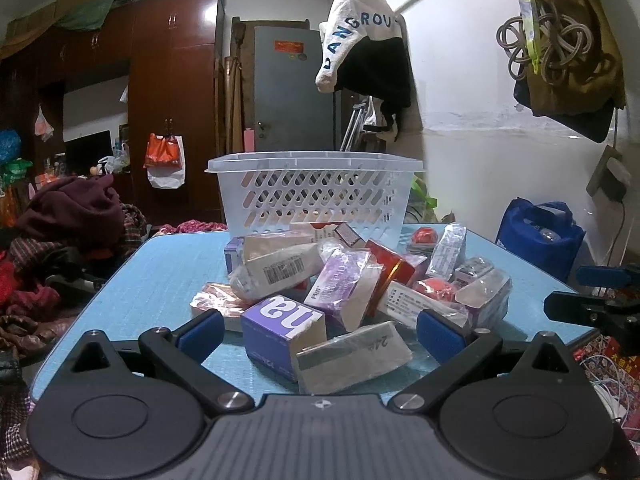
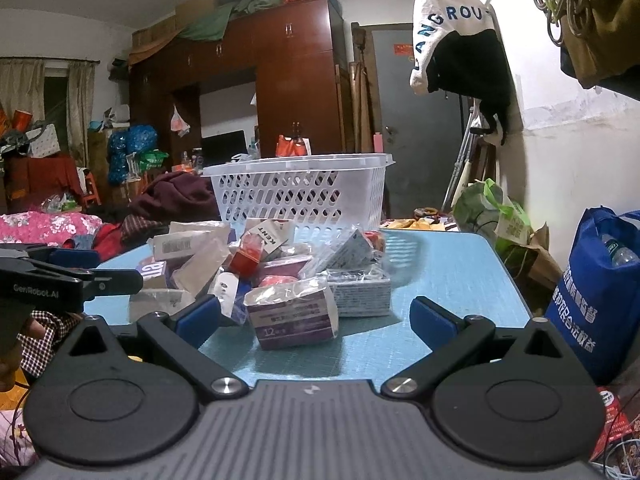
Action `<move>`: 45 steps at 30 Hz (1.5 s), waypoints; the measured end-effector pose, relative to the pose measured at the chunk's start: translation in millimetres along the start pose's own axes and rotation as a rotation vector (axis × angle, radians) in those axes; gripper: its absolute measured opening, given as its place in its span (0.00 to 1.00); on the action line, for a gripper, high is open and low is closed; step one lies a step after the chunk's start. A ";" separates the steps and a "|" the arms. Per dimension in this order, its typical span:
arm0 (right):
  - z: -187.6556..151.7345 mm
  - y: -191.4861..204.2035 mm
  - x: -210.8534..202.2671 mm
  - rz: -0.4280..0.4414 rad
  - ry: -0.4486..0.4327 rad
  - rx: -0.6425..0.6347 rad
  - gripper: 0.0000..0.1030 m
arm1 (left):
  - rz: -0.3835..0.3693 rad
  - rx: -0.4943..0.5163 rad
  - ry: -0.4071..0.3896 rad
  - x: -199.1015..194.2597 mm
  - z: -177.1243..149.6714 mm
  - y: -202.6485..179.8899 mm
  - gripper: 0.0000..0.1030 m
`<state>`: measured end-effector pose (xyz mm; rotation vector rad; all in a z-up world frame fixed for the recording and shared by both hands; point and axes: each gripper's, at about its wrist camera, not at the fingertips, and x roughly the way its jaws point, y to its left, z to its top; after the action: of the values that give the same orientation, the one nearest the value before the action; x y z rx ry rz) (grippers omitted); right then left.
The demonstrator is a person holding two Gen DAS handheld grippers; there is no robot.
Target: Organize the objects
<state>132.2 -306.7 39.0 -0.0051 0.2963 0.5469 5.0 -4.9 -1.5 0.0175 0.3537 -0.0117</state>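
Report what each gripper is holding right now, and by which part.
Nothing is held. The left gripper and right gripper both stand wide open, short of the heap of small cardboard boxes on the blue table.

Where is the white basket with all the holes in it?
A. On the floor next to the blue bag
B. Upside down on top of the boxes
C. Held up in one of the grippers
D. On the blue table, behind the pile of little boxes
D: the white basket stands upright on the blue table, at its far end behind the pile of boxes, and neither gripper touches it.
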 end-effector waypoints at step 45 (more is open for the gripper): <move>-0.4 -5.0 -1.1 -0.003 0.000 0.004 1.00 | -0.007 0.006 0.006 -0.6 -0.8 -4.0 1.00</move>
<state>133.8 -311.6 38.5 -0.0013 0.2974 0.5436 4.1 -8.8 -2.1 0.0223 0.3595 -0.0197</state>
